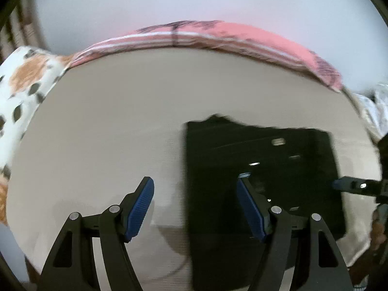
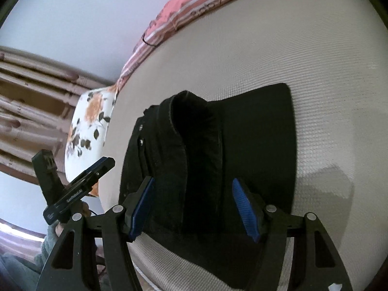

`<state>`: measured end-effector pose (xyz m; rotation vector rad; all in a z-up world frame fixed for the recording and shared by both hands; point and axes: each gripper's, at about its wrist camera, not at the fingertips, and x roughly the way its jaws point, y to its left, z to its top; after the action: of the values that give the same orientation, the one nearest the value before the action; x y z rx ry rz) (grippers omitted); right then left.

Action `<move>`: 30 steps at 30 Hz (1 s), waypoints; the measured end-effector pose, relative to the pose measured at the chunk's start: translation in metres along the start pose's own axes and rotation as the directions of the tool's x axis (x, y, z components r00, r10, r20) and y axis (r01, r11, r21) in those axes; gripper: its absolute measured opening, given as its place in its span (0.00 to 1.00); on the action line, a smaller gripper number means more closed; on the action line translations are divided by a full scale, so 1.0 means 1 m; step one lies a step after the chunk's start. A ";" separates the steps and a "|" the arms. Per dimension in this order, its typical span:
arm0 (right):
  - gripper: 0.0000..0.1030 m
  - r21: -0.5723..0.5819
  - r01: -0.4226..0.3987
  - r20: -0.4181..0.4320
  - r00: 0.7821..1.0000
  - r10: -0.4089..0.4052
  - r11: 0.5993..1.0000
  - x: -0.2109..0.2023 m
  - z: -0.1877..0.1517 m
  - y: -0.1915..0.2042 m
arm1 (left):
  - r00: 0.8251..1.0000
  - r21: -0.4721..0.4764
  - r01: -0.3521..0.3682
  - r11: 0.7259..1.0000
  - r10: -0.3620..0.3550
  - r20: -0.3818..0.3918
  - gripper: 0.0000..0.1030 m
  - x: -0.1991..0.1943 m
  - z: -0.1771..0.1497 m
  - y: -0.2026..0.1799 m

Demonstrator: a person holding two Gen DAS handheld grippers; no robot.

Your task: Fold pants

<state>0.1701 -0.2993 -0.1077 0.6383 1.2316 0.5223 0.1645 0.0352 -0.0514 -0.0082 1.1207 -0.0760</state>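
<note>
At the far left of the left wrist view, a white pillow [image 1: 21,89] with orange flowers and dark leaves lies at the edge of a beige mattress [image 1: 109,121]. A pink striped sheet [image 1: 218,36] runs along the mattress's far edge, against a pale wall [image 1: 194,0].

The left gripper [image 1: 195,203] hangs over the mattress with its blue pads spread apart and nothing between them. Its left pad is over bare mattress; its right pad is over the left edge of the pants.

The black pants [image 1: 262,169] lie folded into a compact rectangle on the right part of the mattress. Small metal rivets glint on them.

In the right wrist view, the right gripper [image 2: 194,203] is above the near end of the folded pants [image 2: 242,133], released, its pads well apart with dark cloth showing below them. Whether the pads touch the cloth cannot be told. A raised fold of fabric runs away from it. The left gripper appears at the left edge of this view, near the pillow.
</note>
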 end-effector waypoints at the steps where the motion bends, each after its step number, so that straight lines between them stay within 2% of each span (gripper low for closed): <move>1: 0.62 -0.001 0.001 -0.006 1.000 -0.002 1.000 0.004 0.002 -0.001 | 1.000 -0.020 0.001 1.000 -0.001 -0.012 0.69 0.002 -0.004 0.011; 5: 0.62 -0.003 -0.007 -0.024 1.000 0.007 1.000 0.014 0.007 -0.004 | 0.999 -0.071 -0.015 0.997 0.012 -0.038 0.69 0.011 -0.014 0.031; 12: 0.61 0.011 -0.087 -0.009 0.996 0.087 0.996 0.024 0.017 -0.012 | 0.997 -0.108 -0.010 0.994 0.002 -0.073 0.69 0.027 -0.022 0.033; 18: 0.48 -0.045 -0.124 -0.042 0.992 0.122 0.991 0.038 0.026 -0.006 | 0.996 -0.099 -0.012 0.995 0.004 -0.084 0.69 0.037 -0.022 0.031; 23: 0.44 -0.046 -0.162 -0.039 0.986 0.161 0.986 0.049 0.031 -0.003 | 0.996 -0.098 -0.029 0.995 0.021 -0.087 0.75 0.045 -0.024 0.032; 30: 0.40 -0.038 -0.162 -0.026 0.987 0.161 0.986 0.054 0.033 -0.002 | 0.996 -0.108 -0.032 0.994 0.024 -0.081 0.79 0.047 -0.025 0.035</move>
<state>0.2164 -0.2695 -0.1397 0.7035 1.1932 0.6896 0.1646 0.0676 -0.1056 -0.0878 1.2035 0.0104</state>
